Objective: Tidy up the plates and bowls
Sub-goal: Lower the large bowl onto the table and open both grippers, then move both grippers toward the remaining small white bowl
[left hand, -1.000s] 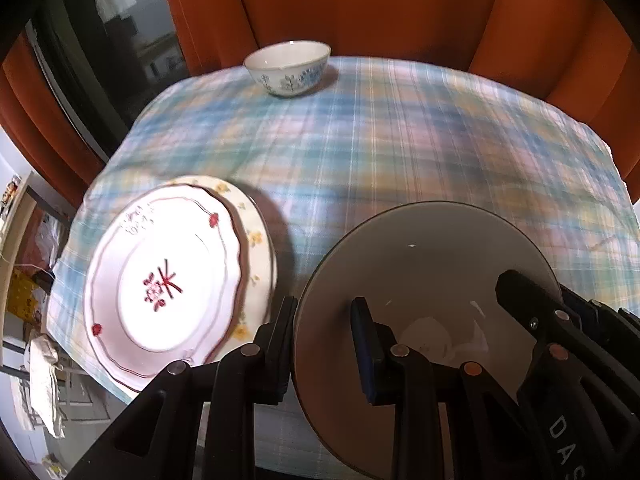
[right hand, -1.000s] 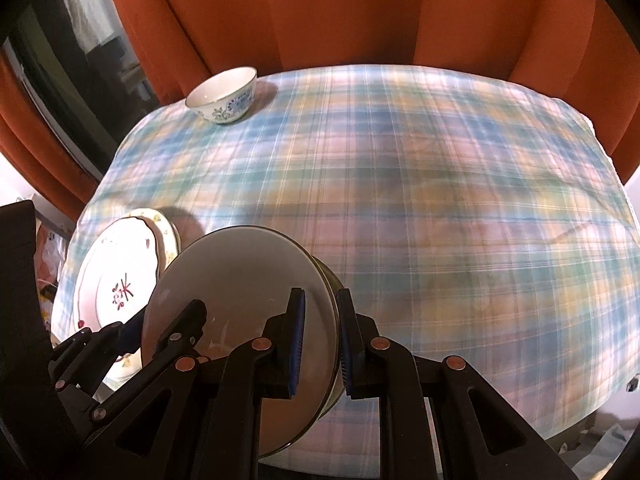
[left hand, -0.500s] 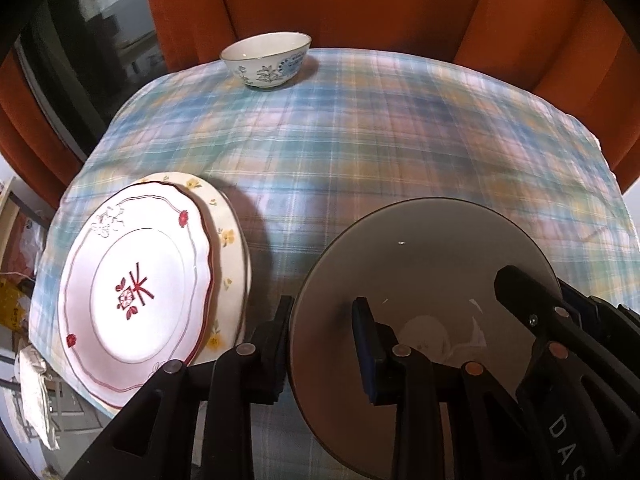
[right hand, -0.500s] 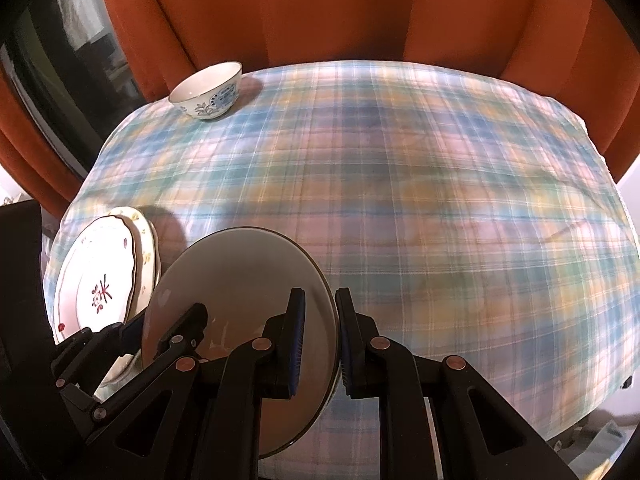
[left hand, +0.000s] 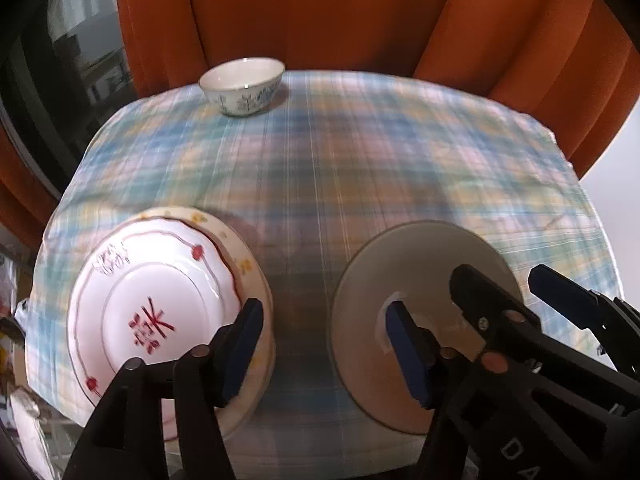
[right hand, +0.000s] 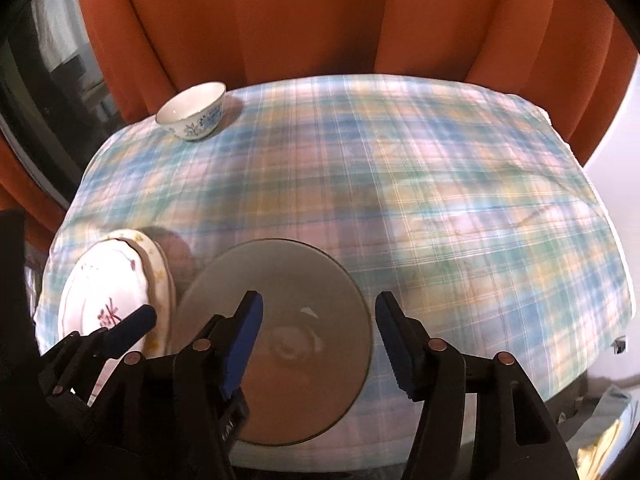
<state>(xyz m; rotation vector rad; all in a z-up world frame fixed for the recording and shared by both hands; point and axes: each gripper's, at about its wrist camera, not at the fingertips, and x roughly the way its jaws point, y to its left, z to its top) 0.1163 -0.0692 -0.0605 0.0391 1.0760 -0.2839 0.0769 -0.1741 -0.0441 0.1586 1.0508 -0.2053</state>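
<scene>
A grey plate [left hand: 408, 280] lies flat on the plaid tablecloth [left hand: 360, 168] near the front edge; it also shows in the right wrist view [right hand: 280, 288]. My left gripper [left hand: 324, 344] is open, one finger over the stacked plates, the other over the grey plate's left part. My right gripper [right hand: 318, 332] is open above the grey plate's right half. A white plate with red marks [left hand: 160, 304] sits on a cream floral plate [left hand: 248, 264] at front left. A white bowl with blue flowers [left hand: 242, 86] stands at the far left corner.
Orange curtains [left hand: 320, 12] hang right behind the table. A dark window [left hand: 60, 60] is at the left. The table's front edge runs just below the grey plate. Clutter lies on the floor at the lower right [right hand: 600, 420].
Both grippers were shut on the grey plate's rim and held it tilted; now both have opened and the plate lies flat on the cloth.
</scene>
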